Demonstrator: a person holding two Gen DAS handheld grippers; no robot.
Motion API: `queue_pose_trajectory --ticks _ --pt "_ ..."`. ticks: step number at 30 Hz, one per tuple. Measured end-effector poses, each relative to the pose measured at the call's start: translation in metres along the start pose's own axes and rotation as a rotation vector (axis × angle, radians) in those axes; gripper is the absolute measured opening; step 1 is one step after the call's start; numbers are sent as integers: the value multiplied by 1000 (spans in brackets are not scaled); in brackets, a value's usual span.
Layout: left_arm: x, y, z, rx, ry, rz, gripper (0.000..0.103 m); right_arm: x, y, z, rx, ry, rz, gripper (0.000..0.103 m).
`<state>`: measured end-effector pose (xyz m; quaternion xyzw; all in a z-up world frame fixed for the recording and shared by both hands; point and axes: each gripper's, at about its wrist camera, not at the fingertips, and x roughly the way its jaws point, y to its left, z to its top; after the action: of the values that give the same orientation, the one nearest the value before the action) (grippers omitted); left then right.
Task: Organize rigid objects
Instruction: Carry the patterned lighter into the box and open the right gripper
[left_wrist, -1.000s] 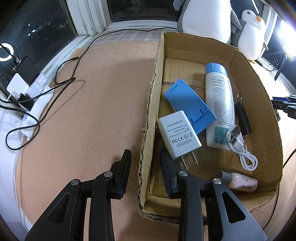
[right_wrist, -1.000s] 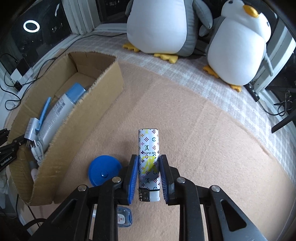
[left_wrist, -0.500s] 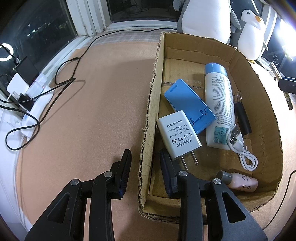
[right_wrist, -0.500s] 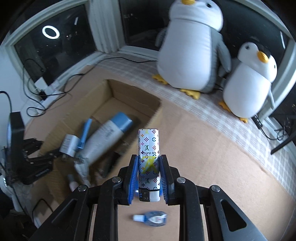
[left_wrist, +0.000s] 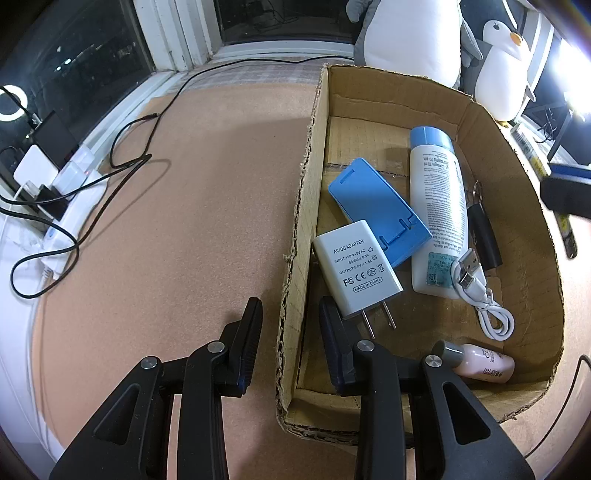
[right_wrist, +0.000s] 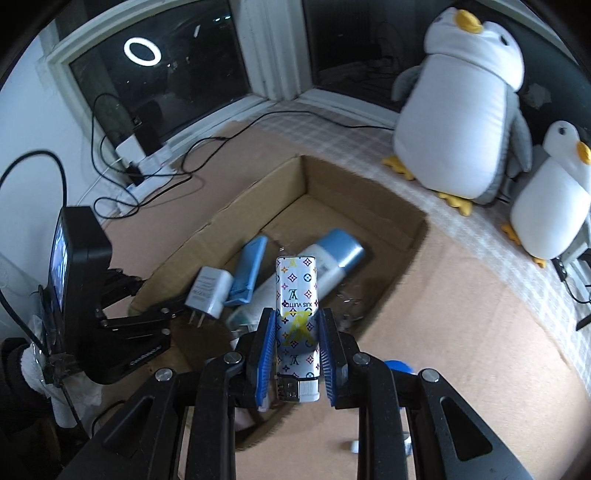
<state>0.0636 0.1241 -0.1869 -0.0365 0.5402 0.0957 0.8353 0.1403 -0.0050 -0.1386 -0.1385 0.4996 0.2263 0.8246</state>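
The right gripper (right_wrist: 297, 354) is clamping a lighter (right_wrist: 296, 314) between its blue pads, jaws drawn in tight on its white patterned body, metal head toward the camera and the far end sticking out past the fingertips. The lighter is hanging in the air over the near end of the cardboard box (right_wrist: 402, 221), whose open top is lying just beyond it. The left gripper (left_wrist: 290, 332) is sitting at the box's near corner with its jaws closed in on the side wall (left_wrist: 295, 258): one finger is standing outside on the brown mat (left_wrist: 184, 221), the other inside the box, and the torn cardboard edge is running up between them; whether the pads are actually pressing on the wall is not clear. Inside the box, nearest the left gripper, a white plug adapter (left_wrist: 356, 269) is lying flat with its prongs pointing toward the fingers, and a small pink bottle (left_wrist: 476, 362) is resting against the near wall. Just past the adapter a blue phone stand (left_wrist: 376, 214) is lying partly over it, beside a white lotion bottle (left_wrist: 439, 218) with a blue cap, a coiled white cable (left_wrist: 484, 295) and a black key fob (left_wrist: 484, 236). Farther off, two plush penguins (right_wrist: 469, 110) are sitting on the checked cloth, and black cords (left_wrist: 122, 162) are trailing toward the window.
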Motion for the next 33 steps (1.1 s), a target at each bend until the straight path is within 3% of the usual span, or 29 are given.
queue_pose_trajectory --ticks 23,26,28,33 --pt "0 0 0 1 0 0 30 21 20 1 -36 32 5 22" --pt "0 0 0 1 0 2 30 19 21 1 -35 23 22 28" --pt "0 0 0 2 0 2 30 16 22 1 -36 9 22 41" --pt "1 0 -1 1 0 2 30 11 21 1 -28 -6 22 44"
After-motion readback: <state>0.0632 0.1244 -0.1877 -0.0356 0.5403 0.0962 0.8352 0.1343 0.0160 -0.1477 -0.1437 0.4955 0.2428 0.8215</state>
